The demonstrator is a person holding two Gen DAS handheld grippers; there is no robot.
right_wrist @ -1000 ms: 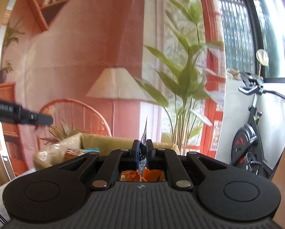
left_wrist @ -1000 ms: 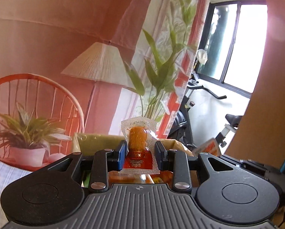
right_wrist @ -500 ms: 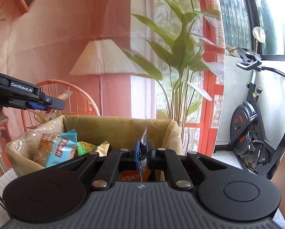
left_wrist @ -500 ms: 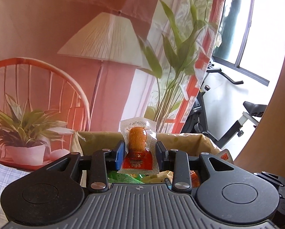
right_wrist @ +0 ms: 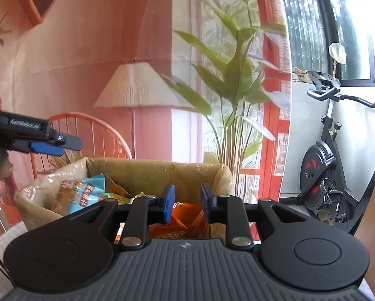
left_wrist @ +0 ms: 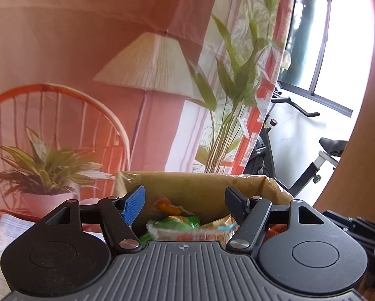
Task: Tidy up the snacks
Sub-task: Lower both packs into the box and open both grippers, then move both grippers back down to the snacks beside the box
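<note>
Both tongs are seen opening with nothing gripped: the left tongs [left_wrist: 185, 200] are spread wide, the right tongs [right_wrist: 187, 202] only slightly. Snack packets [left_wrist: 185, 225] are heaped in the lined box [right_wrist: 150, 170] at lower centre.

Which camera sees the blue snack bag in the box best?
The right wrist view: the blue snack bag lies in plain sight at the left side of the lined box. The left wrist view shows the box but not that bag, only green and orange packets.

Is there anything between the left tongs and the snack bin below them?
Nothing visible. The left tongs are opening with nothing between the jaws, just above the lined bin. Under them lie only snacks already inside.
</note>
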